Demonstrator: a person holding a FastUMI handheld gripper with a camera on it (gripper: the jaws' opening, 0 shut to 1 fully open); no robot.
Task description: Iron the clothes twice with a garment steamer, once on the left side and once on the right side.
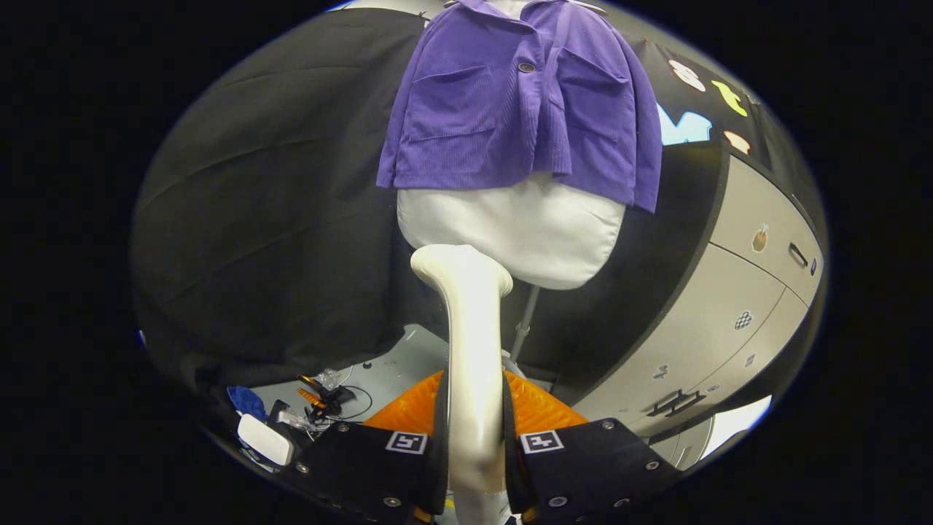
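The cream garment steamer (472, 343) is standing upright between the fingers of the gripper (474, 445), which are pressing on its handle from both sides. Its head is sitting just below the purple jacket (510, 109), which is hanging on a white mannequin torso (510, 226) ahead, with a grey cabinet (736, 292) standing beside it.

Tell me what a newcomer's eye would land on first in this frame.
First the purple jacket, buttoned on a white dress form straight ahead, beyond the fingers. Next the cream garment steamer, clamped upright in the gripper with both fingers pressing its handle, its head reaching up just below the form's lower edge. To the right stands a grey cabinet with drawers.
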